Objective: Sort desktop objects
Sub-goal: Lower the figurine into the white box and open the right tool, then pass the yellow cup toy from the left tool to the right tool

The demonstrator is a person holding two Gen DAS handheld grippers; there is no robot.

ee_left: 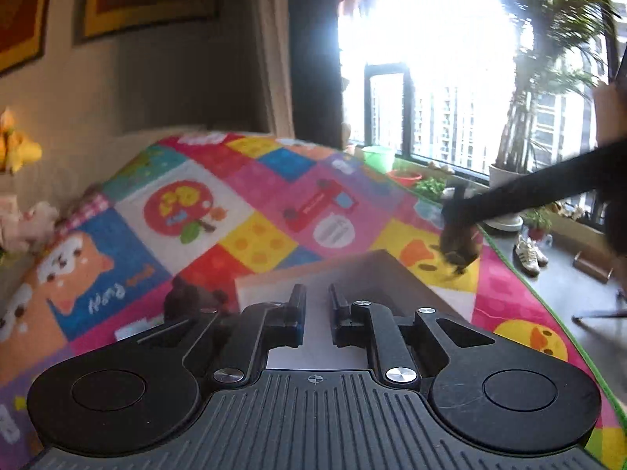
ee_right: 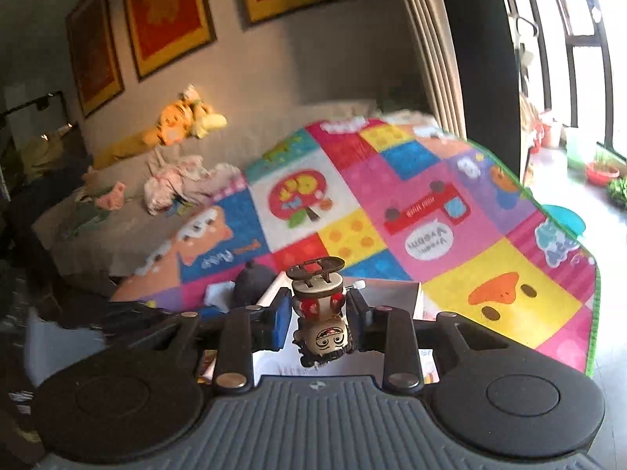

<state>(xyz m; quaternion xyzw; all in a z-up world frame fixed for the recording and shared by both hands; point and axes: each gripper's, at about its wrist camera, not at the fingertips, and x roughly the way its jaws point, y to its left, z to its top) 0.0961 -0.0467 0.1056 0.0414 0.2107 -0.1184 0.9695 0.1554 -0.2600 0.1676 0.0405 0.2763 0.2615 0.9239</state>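
A: Where are you in the sorting?

B: Midway, by my reckoning. Your right tongs are clamped on a small toy figure, carried up in the air over the white box. It is not set down anywhere yet, so that piece is still to be placed.

A: And the other hand?

B: Your left tongs are drawn in narrow with nothing between the pads, hanging over the same white box. In that view you can also see your right tongs off to the right, blurred, over the colourful play mat.

A: What does the toy look like?

B: It hangs upside down: a cartoon head with dark hair and a moustached face points toward you, red patches on a cream body, and a dark flat base with slots sits at the far end. The pads grip it at the body, on both sides.

A: Anything left to sort?

B: A dark rounded thing sits beside the box; I cannot tell what it is.
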